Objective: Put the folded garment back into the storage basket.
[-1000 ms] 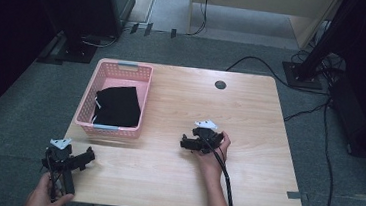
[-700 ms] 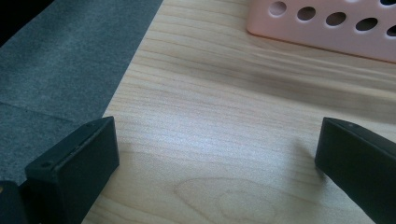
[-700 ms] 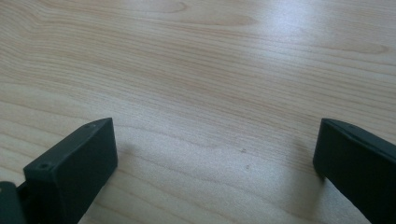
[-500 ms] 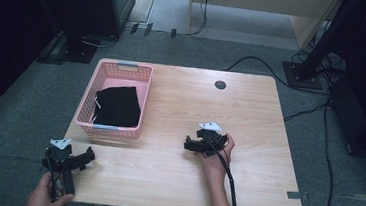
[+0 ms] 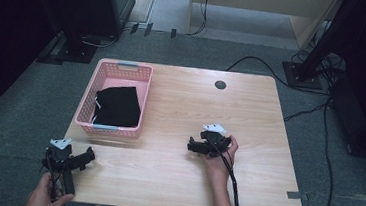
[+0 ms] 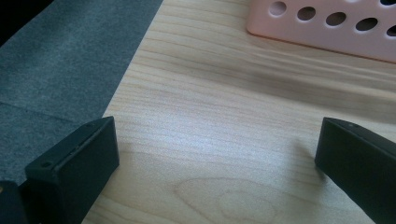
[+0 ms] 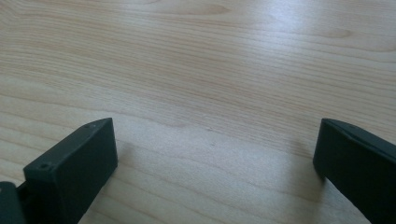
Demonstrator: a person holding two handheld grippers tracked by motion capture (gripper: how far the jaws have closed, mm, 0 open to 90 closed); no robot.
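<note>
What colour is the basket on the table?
Pink, with round holes in its walls; the basket shows best in the high view.

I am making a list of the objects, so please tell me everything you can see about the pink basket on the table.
The pink basket is rectangular and looks like plastic, with walls pierced by rows of round holes, as the left gripper view shows. Pale grey-blue pieces sit at the middle of its two short rims. It stands upright and flat on the wooden table, at the far left part, close to the left edge. A dark, folded cloth lies inside and covers much of the bottom. Neither gripper touches it.
</note>
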